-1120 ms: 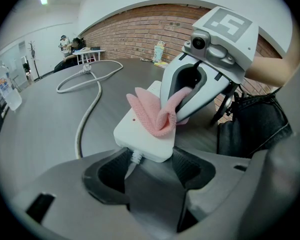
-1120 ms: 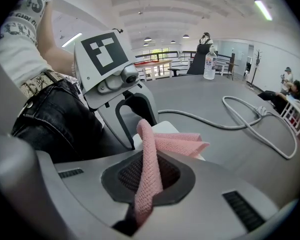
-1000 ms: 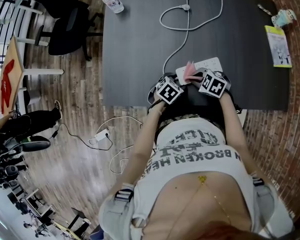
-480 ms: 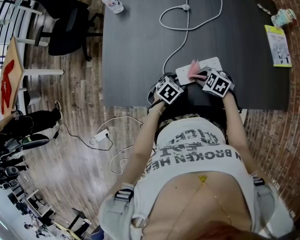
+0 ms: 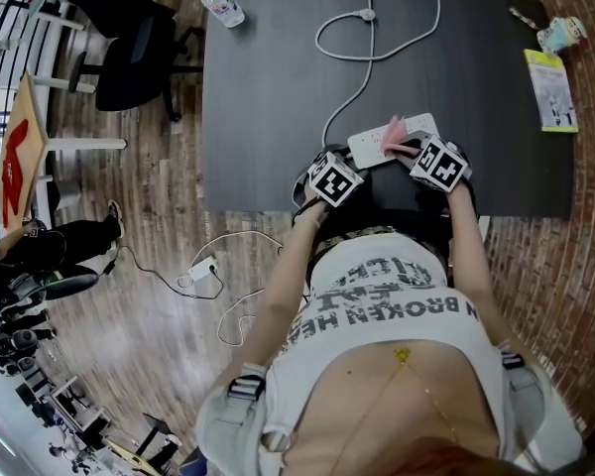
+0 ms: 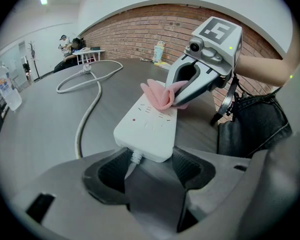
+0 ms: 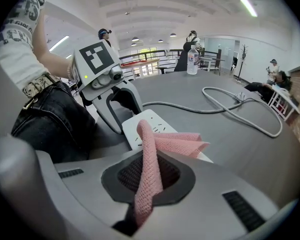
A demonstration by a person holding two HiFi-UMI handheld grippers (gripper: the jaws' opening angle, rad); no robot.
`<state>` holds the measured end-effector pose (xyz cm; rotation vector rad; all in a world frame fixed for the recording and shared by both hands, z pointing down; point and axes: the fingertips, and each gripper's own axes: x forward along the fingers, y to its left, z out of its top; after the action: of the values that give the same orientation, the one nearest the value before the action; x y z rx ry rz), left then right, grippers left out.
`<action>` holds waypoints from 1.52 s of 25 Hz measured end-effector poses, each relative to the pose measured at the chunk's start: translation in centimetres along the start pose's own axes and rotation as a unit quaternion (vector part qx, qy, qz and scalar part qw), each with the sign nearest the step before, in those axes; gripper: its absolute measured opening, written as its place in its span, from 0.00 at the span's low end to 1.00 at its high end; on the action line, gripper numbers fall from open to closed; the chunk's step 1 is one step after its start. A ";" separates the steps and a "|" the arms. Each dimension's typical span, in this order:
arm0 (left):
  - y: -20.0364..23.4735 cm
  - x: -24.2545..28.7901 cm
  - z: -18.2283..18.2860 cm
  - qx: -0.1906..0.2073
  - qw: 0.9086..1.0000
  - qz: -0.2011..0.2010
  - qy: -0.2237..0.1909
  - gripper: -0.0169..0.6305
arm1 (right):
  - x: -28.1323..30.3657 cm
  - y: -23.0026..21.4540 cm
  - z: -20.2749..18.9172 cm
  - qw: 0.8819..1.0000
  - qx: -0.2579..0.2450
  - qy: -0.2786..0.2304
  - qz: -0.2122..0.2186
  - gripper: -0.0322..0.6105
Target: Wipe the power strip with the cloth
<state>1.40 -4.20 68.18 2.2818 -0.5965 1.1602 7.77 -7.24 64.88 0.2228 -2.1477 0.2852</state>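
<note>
Pink open-weave cloth (image 7: 149, 154) is pinched in the right claw (image 7: 150, 181), whose jaws are pressed together on a rolled strip of it. The free end of the cloth fans forward and lies on top of the white power strip (image 6: 147, 126), away from the strip's cord end.

The power strip lies flat on the dark grey counter (image 5: 278, 87), close to the edge nearest the person. The left claw (image 6: 150, 161) clamps the cord end of the strip. Its two dark pads sit against the strip's long sides, and the cord's collar comes out between them.

The two claws face each other along the strip, near one another, with the cloth between them. From the clamped end, the white cable (image 5: 377, 28) runs off across the counter and curls into a loose loop near the far edge.

A clear water bottle (image 5: 223, 3) lies at the counter's far left corner. A yellow-green booklet (image 5: 551, 89) rests by the right edge, well apart from the strip.
</note>
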 end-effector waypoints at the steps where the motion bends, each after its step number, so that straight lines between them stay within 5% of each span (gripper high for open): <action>1: 0.0 0.0 0.0 0.000 1.000 0.000 0.000 0.43 | -0.1 -0.1 -0.1 1.000 0.002 0.001 -0.002 0.08; 38: 0.2 0.0 0.1 0.001 1.000 0.001 -0.001 0.43 | -4.0 -4.9 -4.6 0.993 0.091 -0.005 -0.077 0.08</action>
<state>1.38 -4.39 68.16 2.2847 -0.5984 1.1584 14.88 -10.43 64.68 0.4935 -2.1012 0.3912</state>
